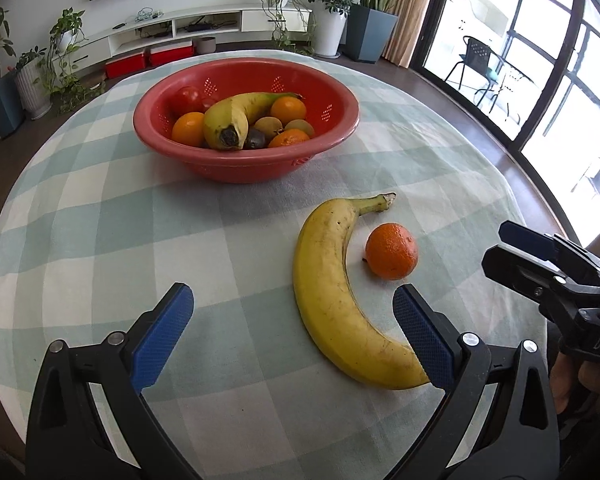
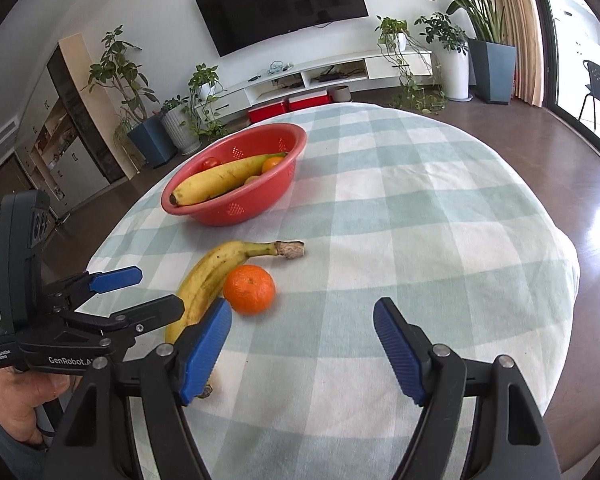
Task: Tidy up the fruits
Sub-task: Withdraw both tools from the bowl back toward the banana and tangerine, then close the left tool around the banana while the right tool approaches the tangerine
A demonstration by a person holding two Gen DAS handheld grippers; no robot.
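Note:
A red colander bowl (image 1: 246, 162) at the far middle of the table holds a banana (image 1: 236, 114), oranges, a tomato and small dark fruits. A loose banana (image 1: 332, 292) and a tangerine (image 1: 392, 251) lie on the checked cloth nearer me. My left gripper (image 1: 294, 296) is open and empty, its right finger just past the banana's near end. My right gripper (image 2: 304, 316) is open and empty, hovering right of the tangerine (image 2: 250, 289) and the loose banana (image 2: 208, 280). The bowl also shows in the right wrist view (image 2: 236, 208).
The round table wears a green-and-white checked cloth (image 1: 120, 216) that drops off at its edges. Beyond it are a TV stand (image 1: 204, 26), potted plants (image 1: 370, 20) and glass doors (image 1: 540, 60) at the right.

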